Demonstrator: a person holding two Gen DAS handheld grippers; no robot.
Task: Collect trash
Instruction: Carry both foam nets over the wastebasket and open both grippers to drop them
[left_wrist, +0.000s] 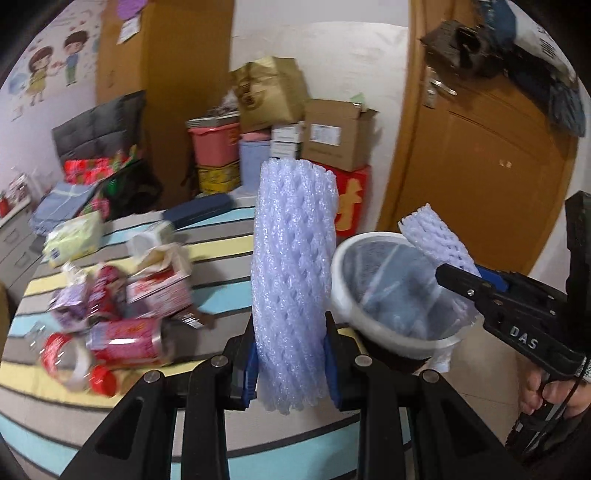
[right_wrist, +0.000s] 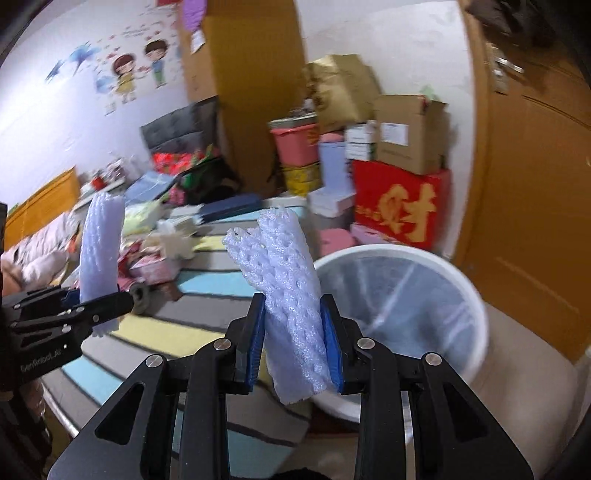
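**Two foam nets on their way to the bin**

Each claw is clamped on a white foam fruit net. The left claw (left_wrist: 291, 363) pinches its tall foam net (left_wrist: 293, 266) near the lower end, so the sleeve stands upright between the blue pads. The right claw (right_wrist: 295, 341) grips a second foam net (right_wrist: 286, 288) that leans to the left above its jaws. Both nets are in the air, not resting on anything.

The white bin (right_wrist: 467, 291), lined with a clear bag, stands just beyond the edge of the striped bed (left_wrist: 221, 243), in front of the wooden door (left_wrist: 491, 155). In the left wrist view the right claw's net sits at the bin's rim; the left claw's net is beside the bin, closer to the bed. (Both frames are smeared, so exact overlap with the opening is hard to judge.)

The step in hand appears to be the carry to the bin. The next move calls for bringing each net squarely over the opening and parting the pads; the foam is light and may cling or drift, so a release low inside the rim would be safer. More trash remains on the bed: crushed red cans (left_wrist: 122, 339), a torn carton (left_wrist: 159, 291) and a tissue pack (left_wrist: 74, 238).
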